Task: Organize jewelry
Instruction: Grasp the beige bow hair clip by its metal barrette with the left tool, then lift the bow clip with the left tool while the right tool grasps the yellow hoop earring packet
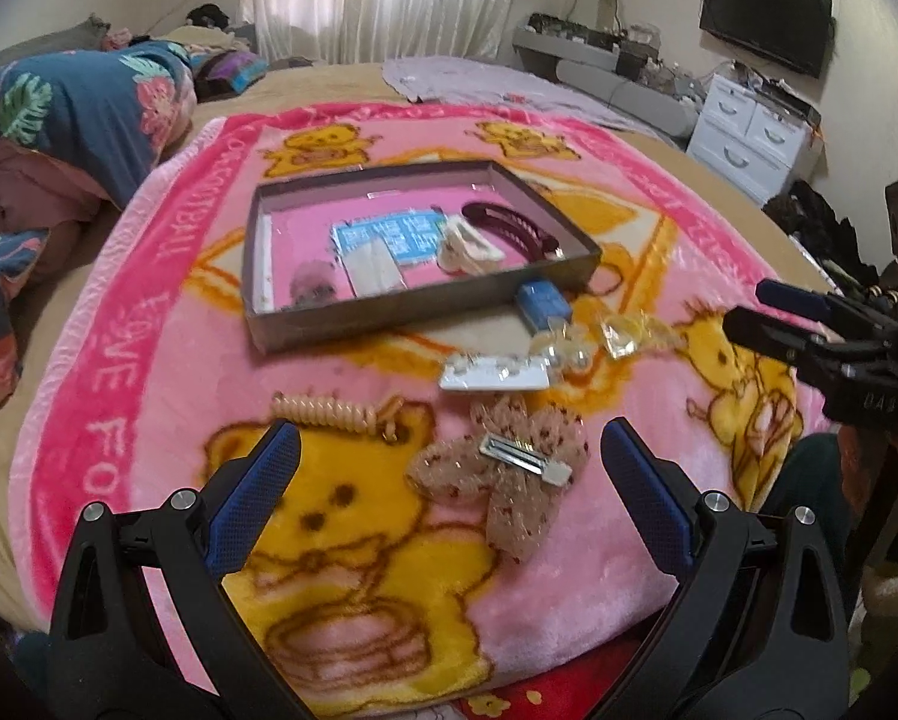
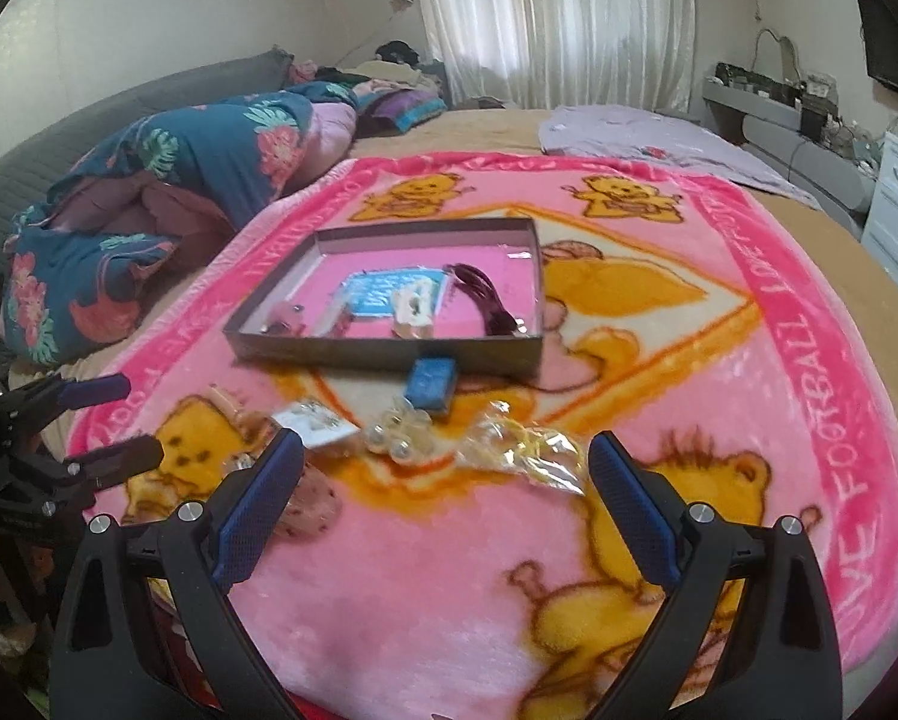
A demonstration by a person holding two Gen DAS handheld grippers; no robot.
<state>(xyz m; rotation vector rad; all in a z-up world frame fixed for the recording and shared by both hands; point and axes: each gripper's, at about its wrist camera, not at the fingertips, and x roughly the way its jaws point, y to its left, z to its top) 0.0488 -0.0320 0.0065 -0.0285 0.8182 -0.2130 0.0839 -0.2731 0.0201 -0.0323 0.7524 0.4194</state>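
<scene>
A shallow grey box [image 1: 401,309] [image 2: 383,354] with a pink floor lies on the pink bear blanket. It holds a dark red hair clip [image 1: 509,222], a cream claw clip [image 1: 467,249] and a blue-and-white card [image 1: 389,237]. In front of it lie a small blue box [image 1: 542,300] [image 2: 431,381], clear beads [image 2: 398,435], a crinkled clear bag [image 2: 527,453], a white card [image 1: 494,375], a coiled peach hair tie [image 1: 323,411] and a beige bow clip [image 1: 503,471]. My left gripper [image 1: 449,468] hangs open just before the bow clip. My right gripper [image 2: 446,474] hangs open near the bag and beads.
The pink blanket [image 1: 149,396] covers a bed. A bunched floral duvet [image 1: 71,114] lies at the left, a lilac cloth [image 1: 485,84] at the back. White drawers [image 1: 749,132] and a wall screen [image 1: 767,18] stand at the right.
</scene>
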